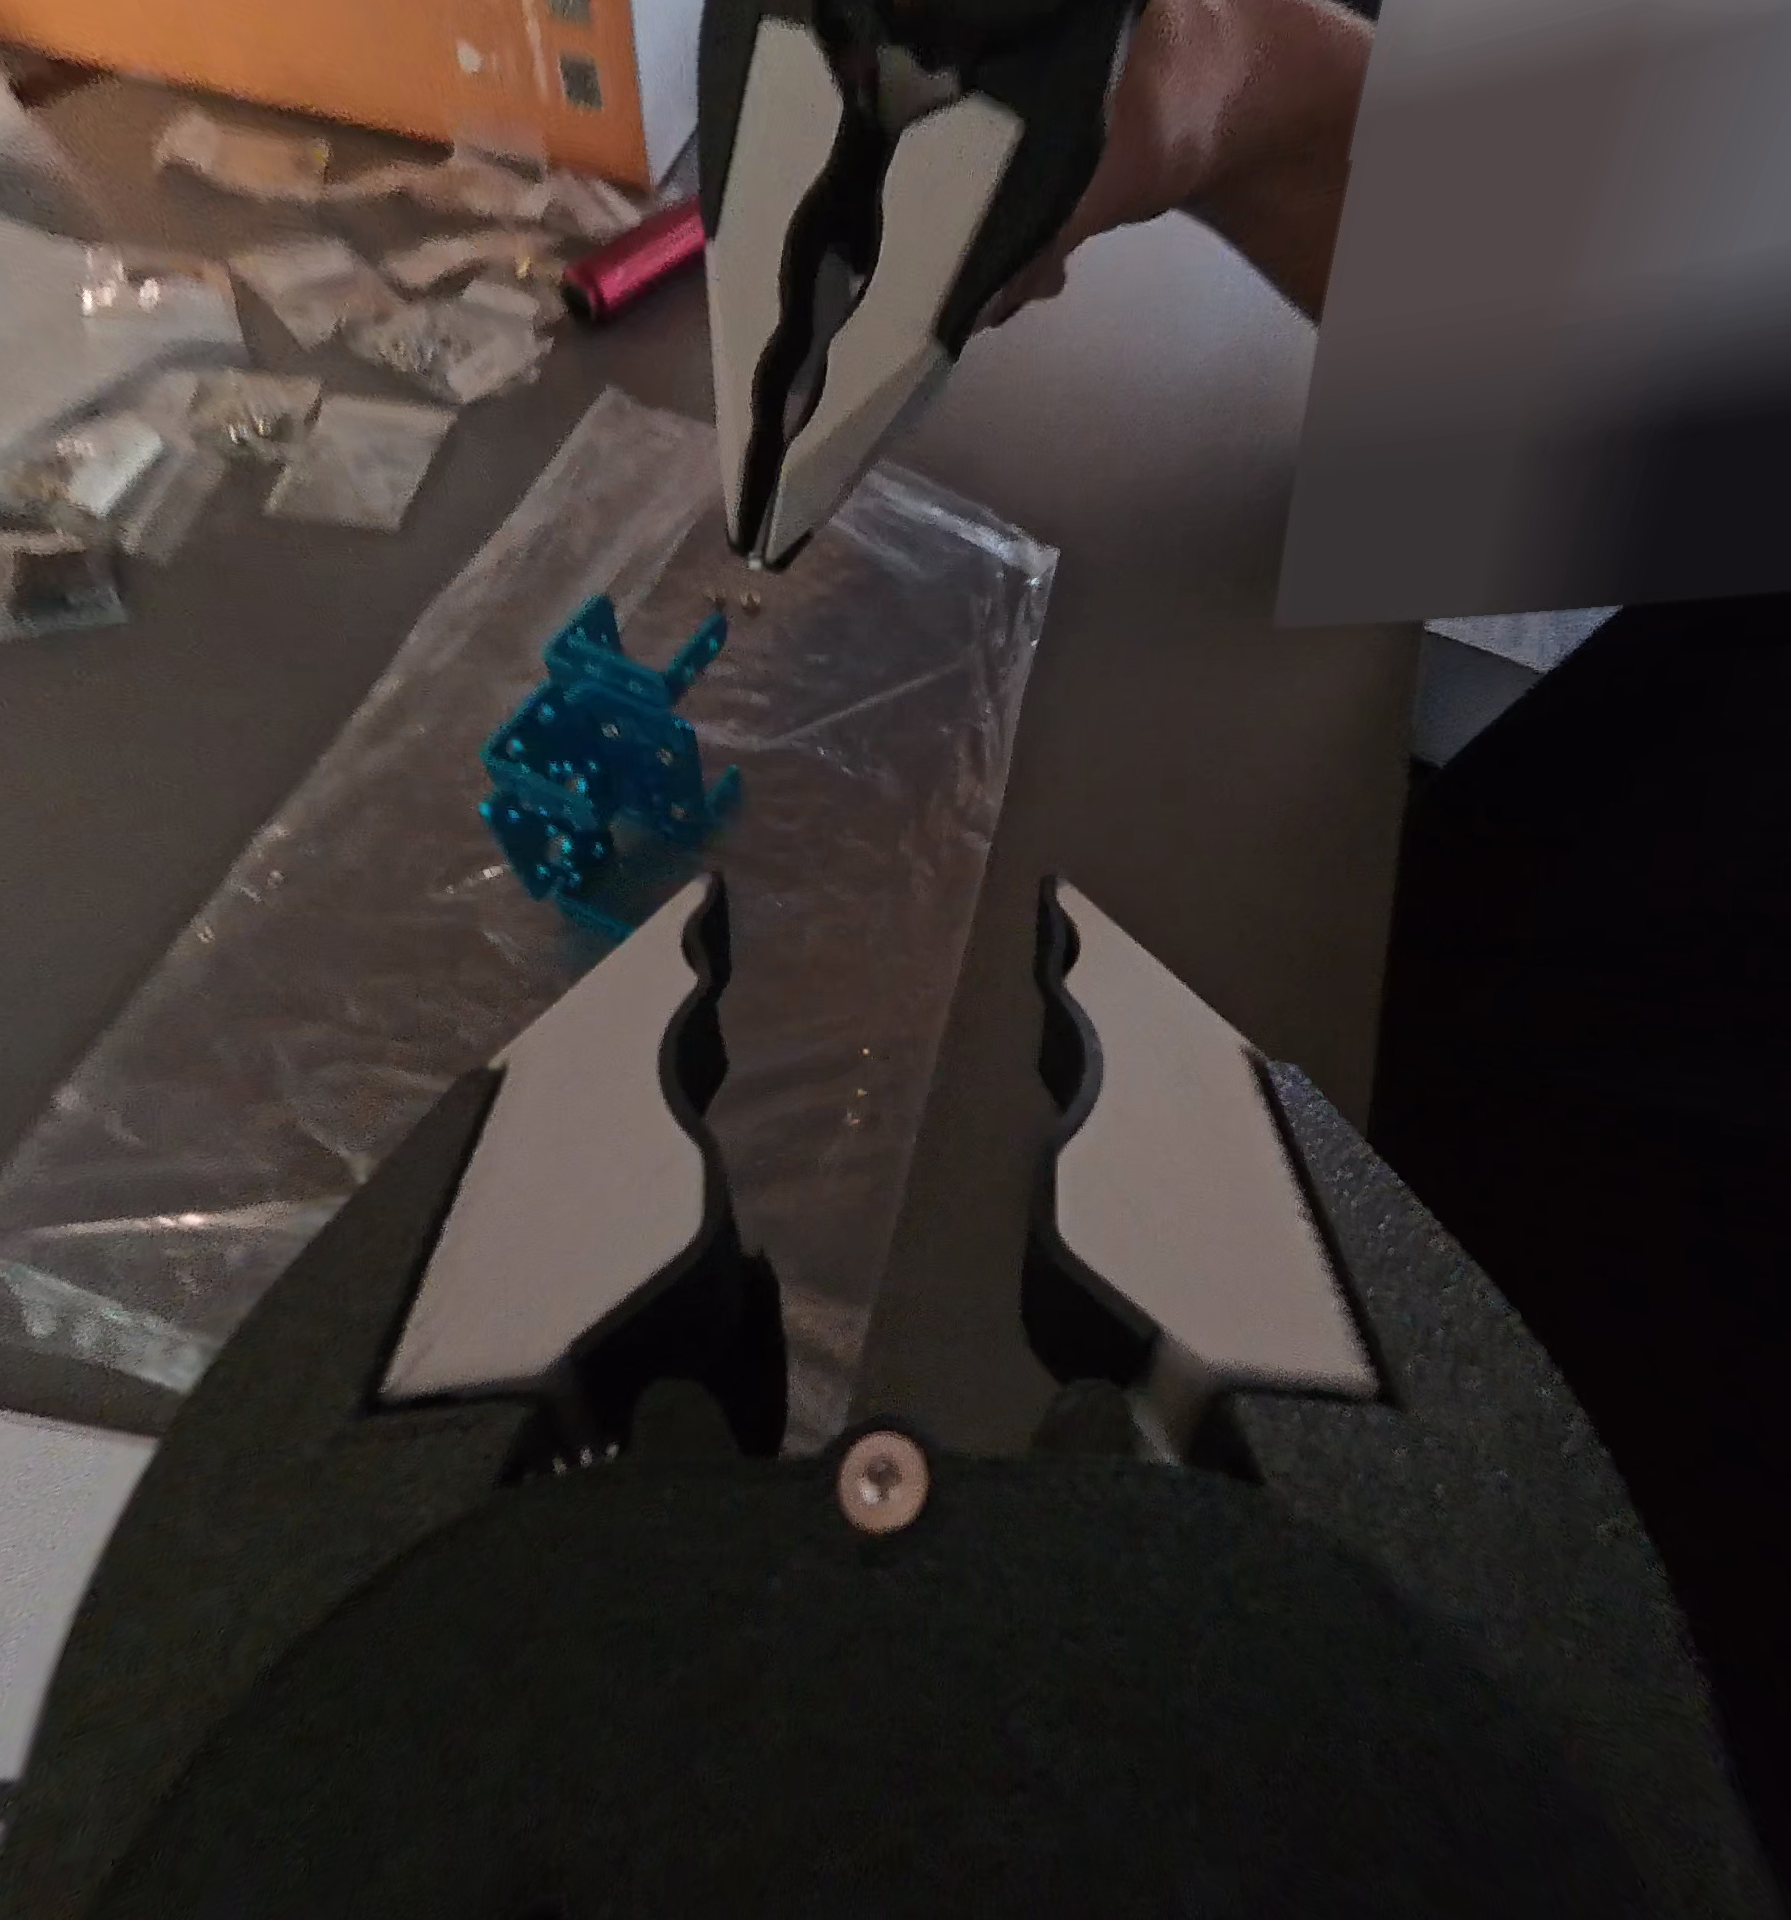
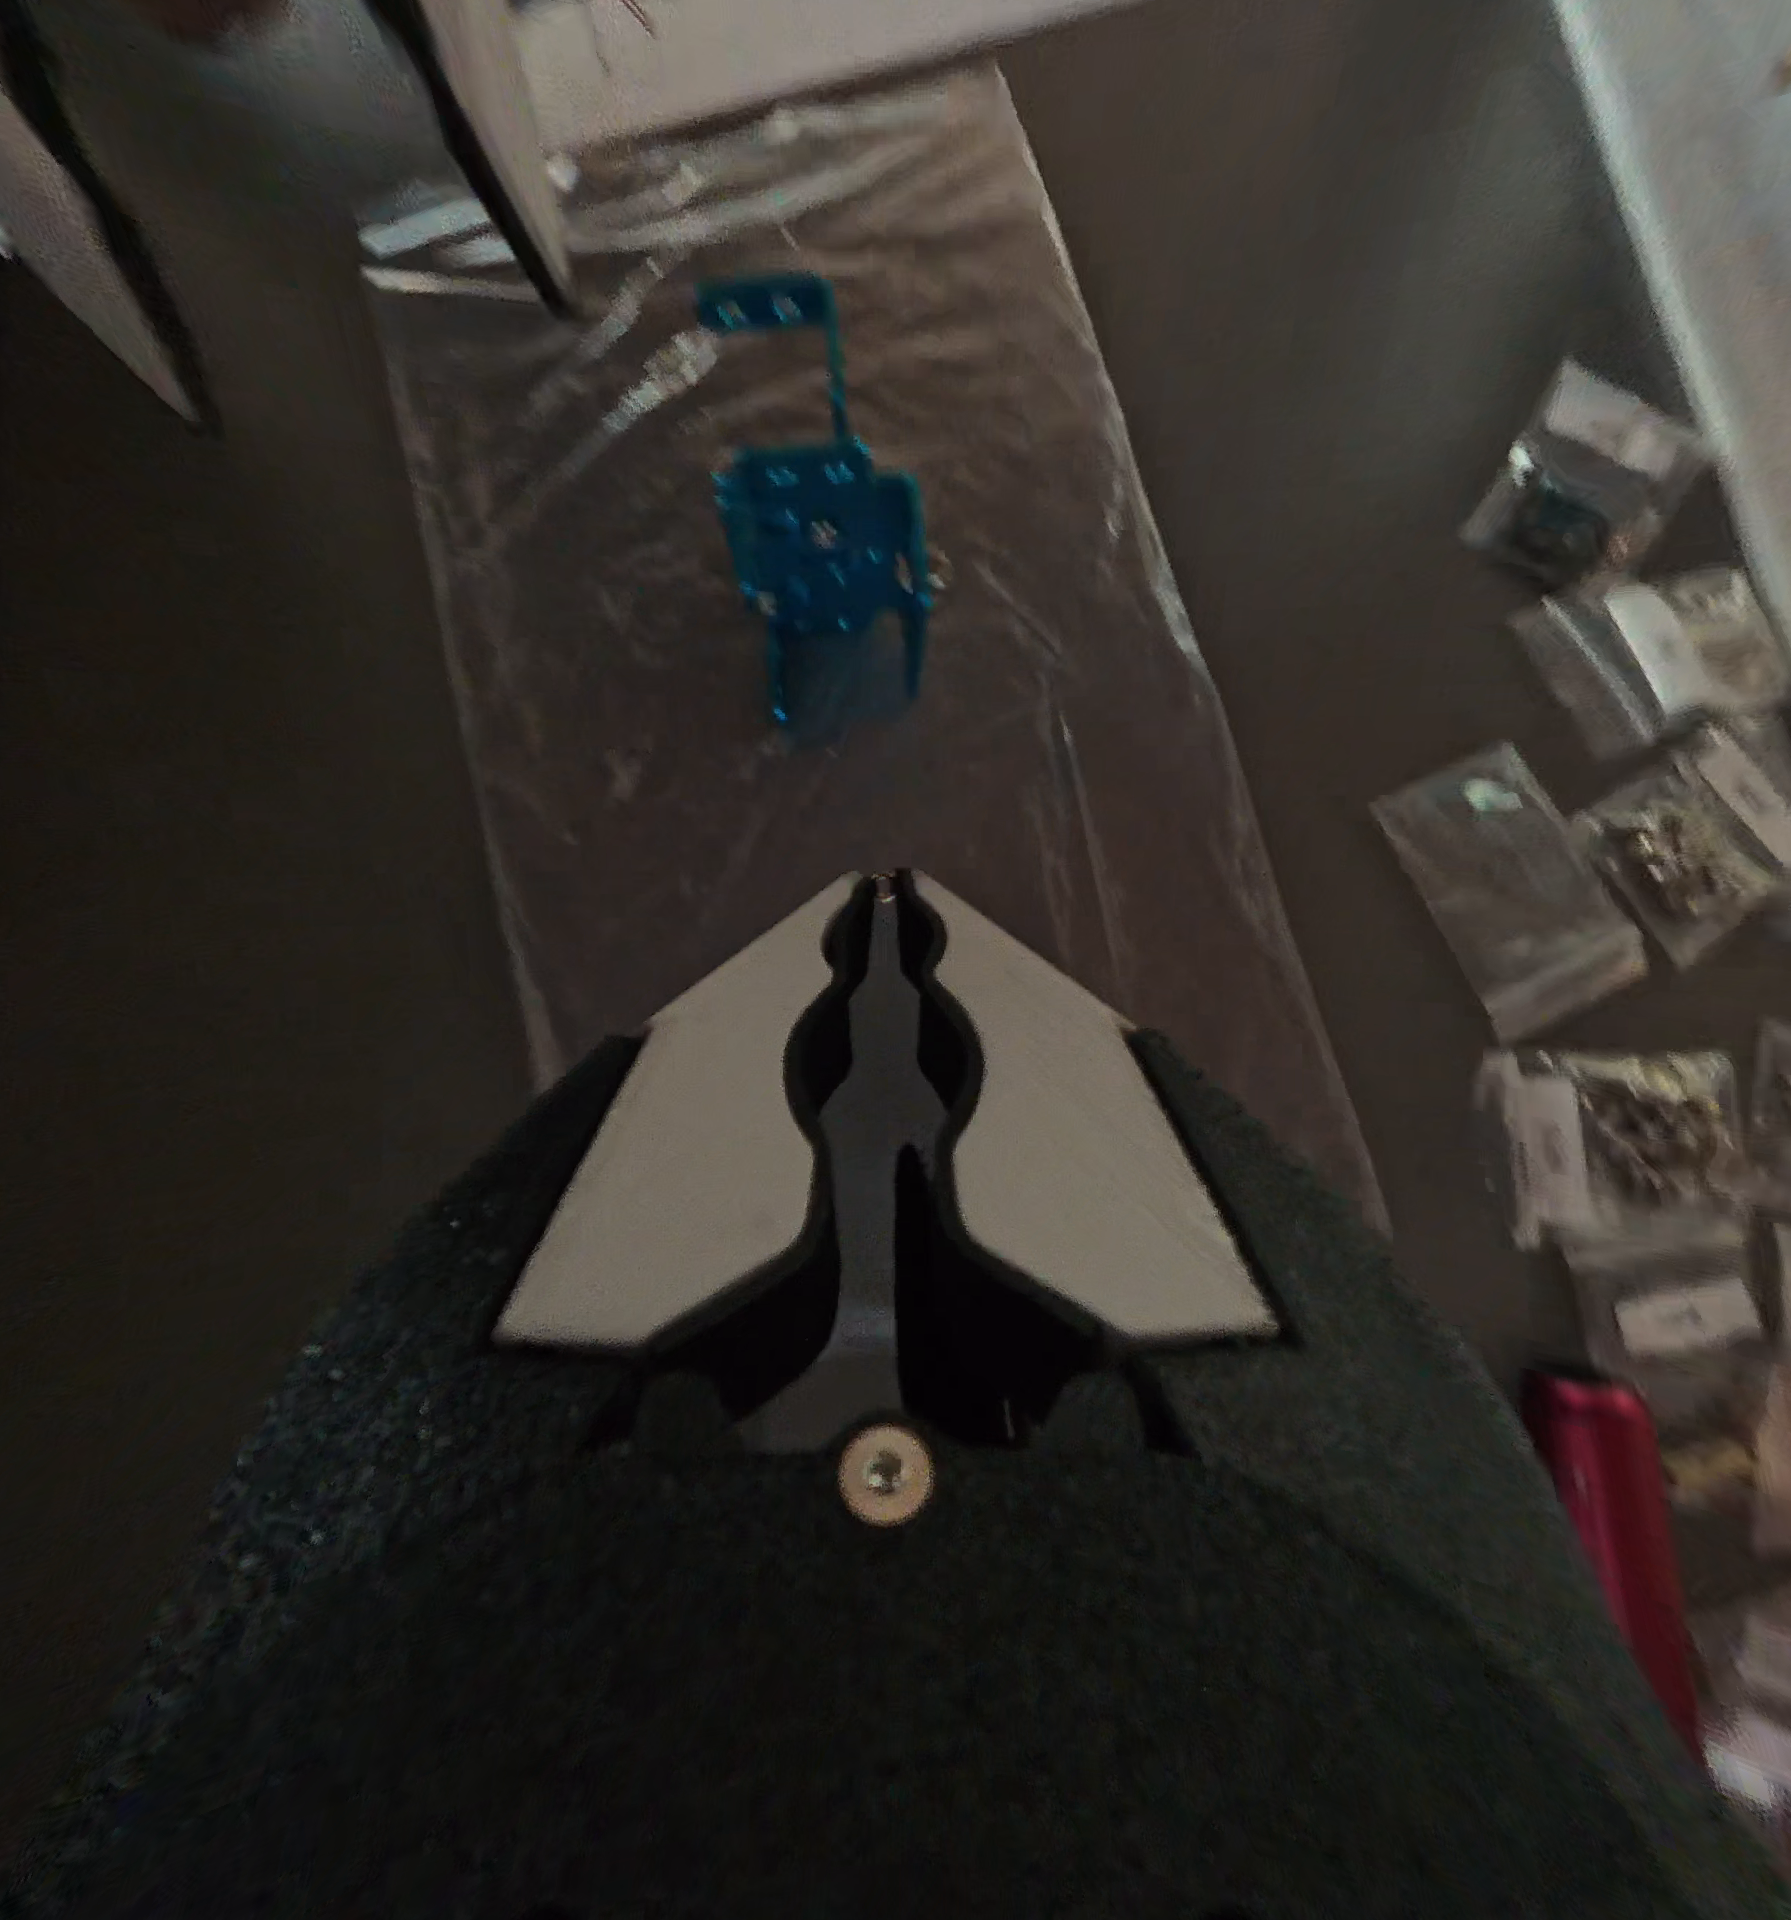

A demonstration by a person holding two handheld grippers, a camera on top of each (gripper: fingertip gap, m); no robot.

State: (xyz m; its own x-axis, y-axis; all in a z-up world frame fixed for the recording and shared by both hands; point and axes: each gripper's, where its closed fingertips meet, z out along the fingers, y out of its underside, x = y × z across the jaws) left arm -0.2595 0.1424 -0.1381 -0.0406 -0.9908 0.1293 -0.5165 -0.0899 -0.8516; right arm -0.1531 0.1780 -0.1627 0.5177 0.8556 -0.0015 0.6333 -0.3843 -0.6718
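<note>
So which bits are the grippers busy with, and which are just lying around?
Busy with or near the grippers: right gripper pinching a tiny silver part; left gripper, open above the clear plastic sheet; blue bracket on that sheet.

Lying about: little bags of parts; red cylinder; orange box.

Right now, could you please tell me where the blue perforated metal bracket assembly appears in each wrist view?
Left wrist view: blue perforated metal bracket assembly sits left of centre, beyond the left gripper's open jaws.
Right wrist view: it sits just above centre, beyond the right gripper's shut jaws.
Shared landmark: the clear plastic sheet beneath it.
</note>
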